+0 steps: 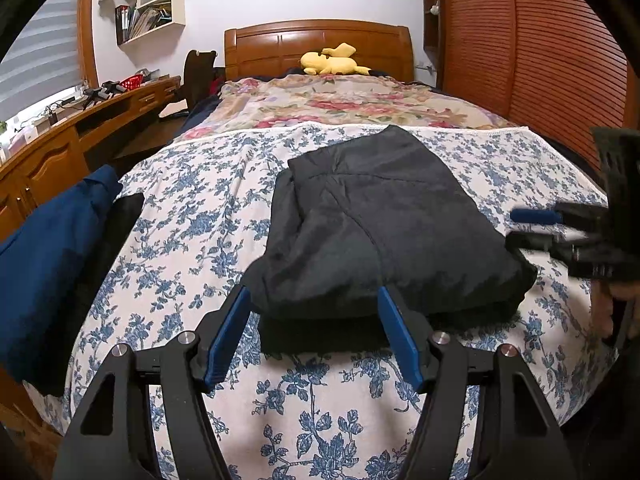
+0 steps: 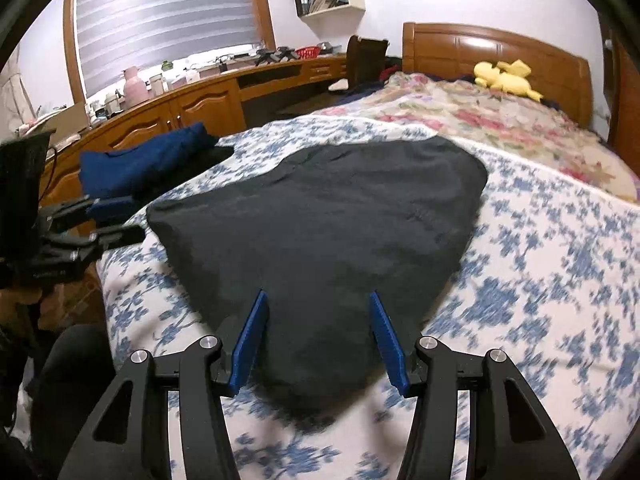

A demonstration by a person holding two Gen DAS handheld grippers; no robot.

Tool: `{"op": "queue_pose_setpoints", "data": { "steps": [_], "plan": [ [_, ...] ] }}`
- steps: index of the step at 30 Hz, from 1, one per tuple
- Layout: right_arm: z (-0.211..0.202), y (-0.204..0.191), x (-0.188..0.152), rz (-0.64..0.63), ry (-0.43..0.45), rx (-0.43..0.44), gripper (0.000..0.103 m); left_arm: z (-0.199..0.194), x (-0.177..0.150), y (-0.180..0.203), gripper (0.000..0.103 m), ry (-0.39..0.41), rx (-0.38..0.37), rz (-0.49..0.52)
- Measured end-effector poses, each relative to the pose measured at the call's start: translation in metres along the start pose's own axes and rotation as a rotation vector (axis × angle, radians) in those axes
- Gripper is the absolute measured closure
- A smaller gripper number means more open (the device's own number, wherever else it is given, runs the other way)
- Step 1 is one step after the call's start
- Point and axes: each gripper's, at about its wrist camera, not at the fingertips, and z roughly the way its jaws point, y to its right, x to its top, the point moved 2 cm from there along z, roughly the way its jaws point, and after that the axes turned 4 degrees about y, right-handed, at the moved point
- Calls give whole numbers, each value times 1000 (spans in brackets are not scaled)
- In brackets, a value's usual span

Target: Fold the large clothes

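Note:
A black garment (image 1: 380,232) lies folded in a thick pile on the blue-flowered bedspread (image 1: 192,216). My left gripper (image 1: 312,292) is open at the pile's near edge, and its blue pads (image 1: 228,336) stand apart on either side of that edge without pressing it. The right gripper (image 1: 532,228) shows at the pile's right side. In the right wrist view the right gripper (image 2: 318,294) is open over the near corner of the black garment (image 2: 320,220), with cloth below the gap and none pinched. The left gripper (image 2: 116,220) appears there at the pile's left edge.
A dark blue garment (image 1: 48,260) lies piled at the bed's left edge, also seen as the blue garment (image 2: 160,156). A yellow plush toy (image 1: 330,62) rests by the wooden headboard (image 1: 320,40). A wooden desk (image 1: 60,140) runs along the left, and a slatted wardrobe (image 1: 540,60) stands on the right.

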Motion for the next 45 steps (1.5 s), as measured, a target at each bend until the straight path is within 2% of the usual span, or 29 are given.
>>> {"op": "queue_pose_setpoints", "data": {
  "steps": [5, 8, 14, 20, 21, 23, 28, 31, 35, 36, 38, 39, 41, 43, 45],
  "plan": [
    [9, 23, 16, 53, 20, -3, 48, 9, -5, -9, 36, -17, -15, 12],
    [29, 35, 28, 51, 6, -46, 48, 15, -7, -17, 36, -23, -33, 10],
    [87, 55, 59, 54, -38, -173, 48, 31, -14, -32, 36, -32, -56, -3],
    [156, 74, 82, 47, -127, -258, 48, 46, -18, -36, 36, -36, -89, -2],
    [165, 79, 85, 56, -132, -260, 48, 48, -18, -36, 36, -40, -94, -1],
    [178, 87, 91, 82, -141, -254, 35, 51, -19, -37, 36, -44, -98, 5],
    [211, 101, 100, 84, -210, -265, 19, 54, -20, -38, 36, -45, -117, -3],
    [233, 116, 102, 154, -263, -223, 14, 54, -20, -38, 36, -41, -124, -5],
    [245, 134, 99, 266, -301, -136, 14, 53, -21, -41, 36, -41, -131, -17],
    [249, 137, 101, 279, -303, -117, 14, 53, -21, -41, 36, -42, -130, -18],
    [249, 137, 101, 295, -295, -68, 30, 52, -23, -43, 36, -42, -128, -19],
    [247, 135, 102, 280, -287, -75, 33, 52, -24, -44, 36, -43, -126, -20],
    [239, 133, 102, 257, -258, -74, 53, 50, -26, -48, 36, -45, -127, -35],
    [230, 142, 96, 259, -238, -53, 64, 51, -26, -51, 36, -46, -131, -51],
    [215, 145, 94, 261, -221, -41, 67, 51, -27, -53, 36, -49, -135, -62]
  ]
}}
